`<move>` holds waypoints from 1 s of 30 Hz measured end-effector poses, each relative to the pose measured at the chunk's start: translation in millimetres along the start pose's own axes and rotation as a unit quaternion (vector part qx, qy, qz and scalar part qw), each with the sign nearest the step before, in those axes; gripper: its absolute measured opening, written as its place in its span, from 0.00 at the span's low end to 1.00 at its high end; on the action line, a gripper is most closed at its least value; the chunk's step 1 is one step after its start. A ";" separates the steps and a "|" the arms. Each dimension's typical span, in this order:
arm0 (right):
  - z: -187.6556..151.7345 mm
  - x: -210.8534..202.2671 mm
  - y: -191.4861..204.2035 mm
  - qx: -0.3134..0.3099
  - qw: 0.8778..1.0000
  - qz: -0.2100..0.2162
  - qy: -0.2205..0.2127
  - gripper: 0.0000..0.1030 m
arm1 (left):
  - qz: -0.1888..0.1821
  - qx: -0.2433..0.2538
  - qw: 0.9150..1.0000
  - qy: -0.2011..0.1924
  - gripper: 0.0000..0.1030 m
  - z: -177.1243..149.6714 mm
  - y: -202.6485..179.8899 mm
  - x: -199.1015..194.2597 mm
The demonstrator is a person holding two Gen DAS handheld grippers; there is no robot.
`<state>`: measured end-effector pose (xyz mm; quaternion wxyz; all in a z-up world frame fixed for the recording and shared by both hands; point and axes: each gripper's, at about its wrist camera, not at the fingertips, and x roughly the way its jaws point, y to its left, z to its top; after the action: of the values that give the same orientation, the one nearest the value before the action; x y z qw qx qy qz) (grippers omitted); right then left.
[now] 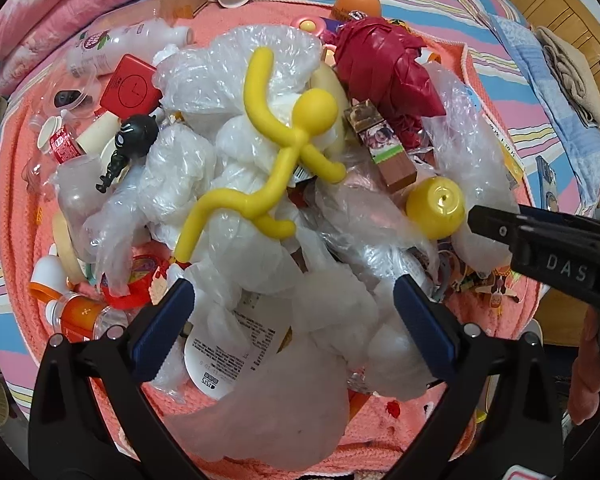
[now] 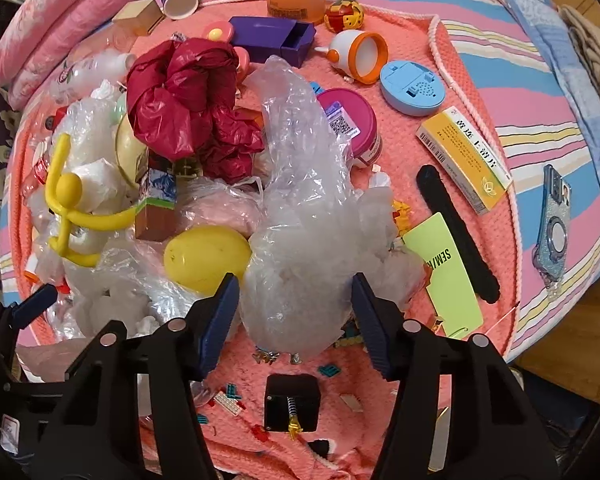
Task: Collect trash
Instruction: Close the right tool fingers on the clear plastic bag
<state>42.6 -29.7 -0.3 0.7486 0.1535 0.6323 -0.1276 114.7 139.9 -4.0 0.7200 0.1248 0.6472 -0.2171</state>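
A heap of crumpled white and clear plastic bags (image 1: pixel 260 264) lies on a salmon knitted mat (image 1: pixel 20 184). On the heap are a yellow stick-figure toy (image 1: pixel 284 136), a crumpled red bag (image 1: pixel 384 64) and a yellow egg capsule (image 1: pixel 434 208). My left gripper (image 1: pixel 296 320) is open, its blue pads either side of the white bags. My right gripper (image 2: pixel 296 316) is open too. Its pads straddle a large clear plastic bag (image 2: pixel 300 220), close to both of the bag's sides. The yellow capsule (image 2: pixel 206 258) sits just left of it. The right gripper's black body (image 1: pixel 548 248) enters the left wrist view.
Right of the heap lie a yellow medicine box (image 2: pixel 464 160), a black strip (image 2: pixel 456 232), a green tag (image 2: pixel 444 272) and a pink jar (image 2: pixel 348 124). A phone (image 2: pixel 552 220) rests on the striped bedding. Bottles (image 1: pixel 116 46), a red box (image 1: pixel 130 88) and a black figure (image 1: pixel 128 140) crowd the left.
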 end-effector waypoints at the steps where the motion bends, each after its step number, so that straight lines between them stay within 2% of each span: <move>1: -1.0 1.2 -0.1 -0.001 1.000 -0.002 0.001 0.53 | 0.000 -0.001 1.000 0.002 0.93 0.0 0.4 1.0; 8: -2.2 3.1 -10.3 0.013 1.000 0.008 0.007 0.37 | -0.010 -0.011 1.000 0.010 0.93 -0.4 3.7 1.4; 14: -3.8 0.5 -17.8 0.029 0.999 0.029 0.016 0.33 | -0.015 -0.019 1.000 0.008 0.93 1.2 7.3 -1.5; 18: -4.8 -5.3 -13.5 0.025 0.999 0.030 0.014 0.34 | -0.016 -0.019 1.000 0.011 0.93 0.6 7.4 -0.4; 21: -0.7 5.7 -17.8 0.044 0.998 0.035 0.031 0.40 | -0.020 -0.018 1.000 0.015 0.93 -0.3 7.0 0.3; 23: 1.9 15.5 -24.3 0.067 0.995 0.051 0.043 0.47 | -0.020 -0.016 1.000 0.013 0.93 -1.1 6.5 -0.3; 25: 3.3 20.5 -26.7 0.082 0.994 0.058 0.045 0.48 | -0.015 -0.015 1.000 0.012 0.93 -0.8 7.7 -0.3; 30: 5.1 27.3 -23.0 0.075 0.996 0.043 0.035 0.48 | -0.017 -0.029 0.999 0.016 0.93 -0.3 15.2 1.8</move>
<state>43.0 -52.7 -27.9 0.7175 0.2403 0.6394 -0.1366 121.8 153.0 -7.4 0.7092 0.0966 0.6665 -0.2085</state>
